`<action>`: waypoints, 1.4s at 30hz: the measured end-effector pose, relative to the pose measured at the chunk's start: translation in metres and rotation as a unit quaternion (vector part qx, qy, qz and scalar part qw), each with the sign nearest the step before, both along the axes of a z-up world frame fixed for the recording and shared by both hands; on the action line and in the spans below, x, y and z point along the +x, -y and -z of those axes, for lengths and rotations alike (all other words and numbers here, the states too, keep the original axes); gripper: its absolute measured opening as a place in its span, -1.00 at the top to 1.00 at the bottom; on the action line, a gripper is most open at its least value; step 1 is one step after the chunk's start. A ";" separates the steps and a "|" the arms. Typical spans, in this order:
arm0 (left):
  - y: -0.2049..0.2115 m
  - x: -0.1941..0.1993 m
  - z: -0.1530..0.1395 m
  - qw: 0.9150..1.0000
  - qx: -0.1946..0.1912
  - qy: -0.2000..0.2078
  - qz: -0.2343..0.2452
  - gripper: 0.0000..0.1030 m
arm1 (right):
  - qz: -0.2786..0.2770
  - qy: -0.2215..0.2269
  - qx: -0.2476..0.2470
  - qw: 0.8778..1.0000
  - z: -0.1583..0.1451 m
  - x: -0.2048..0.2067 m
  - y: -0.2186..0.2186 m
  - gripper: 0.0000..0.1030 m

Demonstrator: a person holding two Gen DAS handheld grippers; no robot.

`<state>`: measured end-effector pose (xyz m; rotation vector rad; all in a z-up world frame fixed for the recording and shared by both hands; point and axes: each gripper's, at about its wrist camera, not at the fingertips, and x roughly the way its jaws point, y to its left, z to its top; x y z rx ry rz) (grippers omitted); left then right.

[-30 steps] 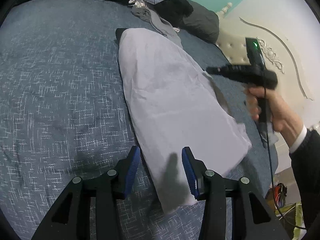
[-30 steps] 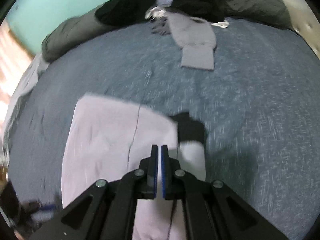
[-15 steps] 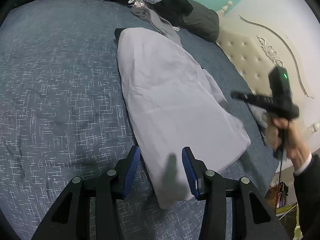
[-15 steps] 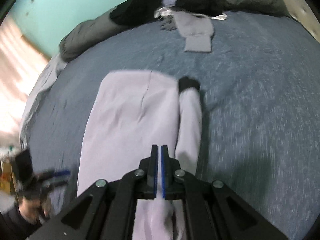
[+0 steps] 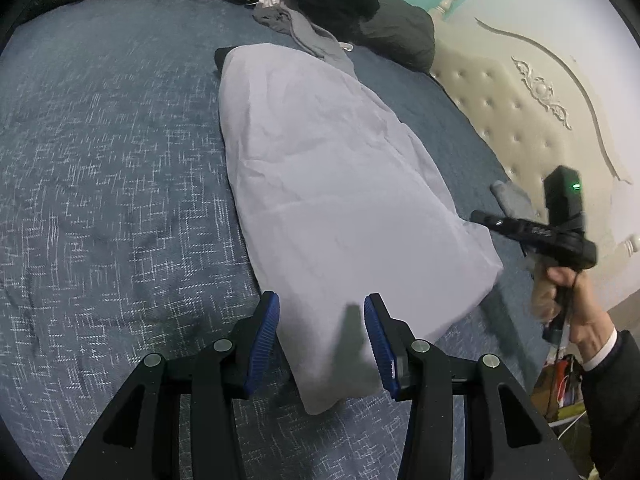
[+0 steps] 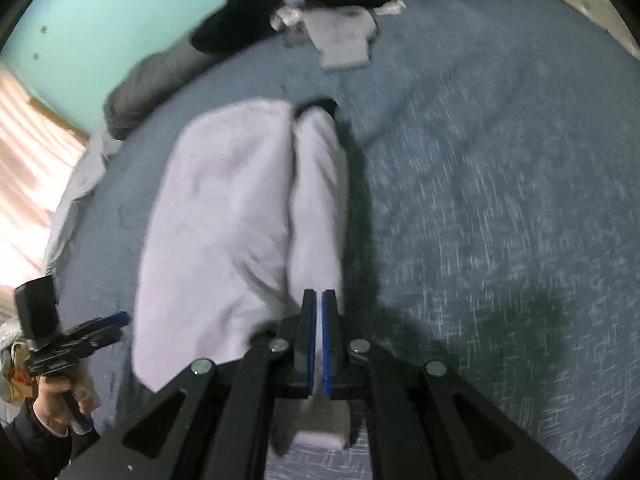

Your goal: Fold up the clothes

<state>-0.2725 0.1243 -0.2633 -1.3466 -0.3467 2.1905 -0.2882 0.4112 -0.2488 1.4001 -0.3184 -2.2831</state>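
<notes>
Left wrist view shows a pale lilac garment (image 5: 320, 200) lying long and flat on the blue bed cover (image 5: 100, 200), with the left gripper (image 5: 320, 340) hanging over its near corner, jaws about half open and holding nothing. The right gripper (image 6: 319, 336) is pinched tight on a strip of the same cloth, maybe a sleeve (image 6: 318, 200), at the garment's right side. I think the sleeve is being folded in, so next it needs laying flat across the body.
</notes>
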 end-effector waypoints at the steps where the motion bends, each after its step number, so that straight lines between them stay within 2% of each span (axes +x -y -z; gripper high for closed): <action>1: -0.001 -0.001 0.000 1.000 0.002 0.000 -0.001 0.07 | -0.009 -0.005 -0.008 1.000 -0.004 0.003 0.004 0.99; 4: -0.004 -0.003 0.001 1.000 0.003 0.001 -0.001 0.06 | -0.050 -0.005 -0.009 0.999 -0.007 0.014 0.025 0.99; 6: -0.006 -0.004 0.004 1.000 0.002 0.002 -0.001 0.06 | -0.063 0.006 0.027 0.998 0.004 0.016 0.037 0.99; 13: 0.000 0.000 0.014 1.000 -0.012 0.011 -0.006 0.06 | -0.004 0.056 0.042 0.998 0.033 0.015 0.015 0.99; 18: 0.009 0.000 0.010 1.000 -0.009 0.009 -0.012 0.06 | 0.023 0.020 0.016 0.999 0.007 0.026 0.005 0.99; 22: 0.006 -0.001 0.006 1.000 -0.006 0.005 -0.011 0.06 | -0.008 -0.015 0.008 1.000 -0.018 0.037 0.019 0.99; 24: 0.004 0.000 0.007 1.000 -0.004 0.005 -0.009 0.06 | -0.040 -0.006 0.012 0.999 -0.013 0.030 0.037 0.99; 26: 0.002 0.001 0.010 1.000 -0.005 0.007 -0.009 0.06 | -0.055 0.009 0.039 0.998 0.001 0.028 0.049 0.99; 31: 0.001 0.005 0.018 1.000 -0.010 0.018 -0.006 0.06 | -0.032 0.049 0.039 0.998 0.036 0.020 0.044 0.99; 38: 0.005 0.005 0.026 1.000 -0.006 0.028 -0.005 0.06 | -0.027 0.030 0.022 0.999 0.021 0.034 0.046 0.99; 42: 0.009 0.005 0.033 0.999 0.013 0.038 -0.010 0.05 | -0.031 0.054 0.047 0.997 0.044 0.025 0.046 0.99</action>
